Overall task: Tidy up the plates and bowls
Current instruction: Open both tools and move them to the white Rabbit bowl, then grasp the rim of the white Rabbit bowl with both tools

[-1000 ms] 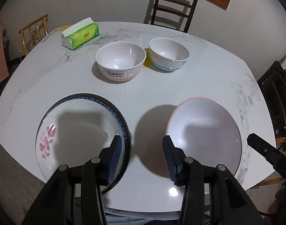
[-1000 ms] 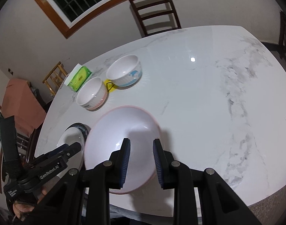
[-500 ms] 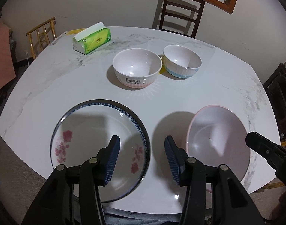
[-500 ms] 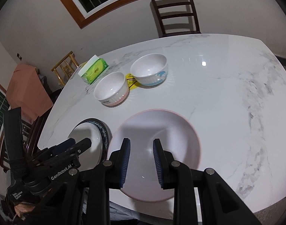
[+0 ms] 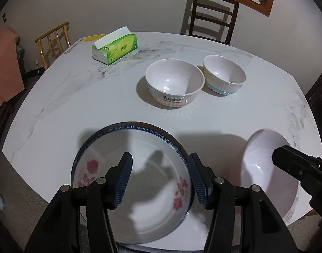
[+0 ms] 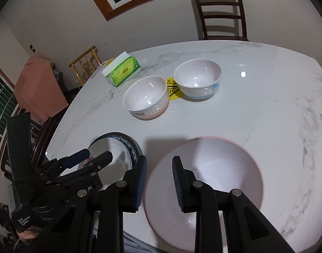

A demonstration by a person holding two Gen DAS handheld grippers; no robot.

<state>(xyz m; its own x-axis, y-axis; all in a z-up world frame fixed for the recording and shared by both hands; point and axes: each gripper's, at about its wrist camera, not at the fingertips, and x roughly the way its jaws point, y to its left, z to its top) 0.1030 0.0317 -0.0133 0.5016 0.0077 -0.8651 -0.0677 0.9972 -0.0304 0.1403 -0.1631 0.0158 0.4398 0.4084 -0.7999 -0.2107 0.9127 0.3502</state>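
A blue-rimmed flowered plate (image 5: 139,181) lies at the table's near edge, under my open left gripper (image 5: 159,178); it also shows in the right wrist view (image 6: 116,149). A pink-rimmed white plate (image 6: 213,181) lies to its right, also seen in the left wrist view (image 5: 264,168). My right gripper (image 6: 159,184) is open with its jaws over that plate's left rim. A pink-based "Rabbit" bowl (image 5: 174,85) and a blue-based bowl (image 5: 224,77) stand side by side further back, also in the right wrist view: the pink-based bowl (image 6: 146,97) and the blue-based bowl (image 6: 197,79).
A green tissue box (image 5: 115,48) sits at the back left of the white marble table (image 5: 76,105). A yellow sticker (image 6: 172,89) lies between the bowls. A dark chair (image 5: 211,19) stands behind the table and a light wooden chair (image 5: 53,42) at the left.
Both grippers have pulled back and risen. The left gripper has shifted left until it is over the flowered plate. The right gripper's jaws now span the pink plate's left rim.
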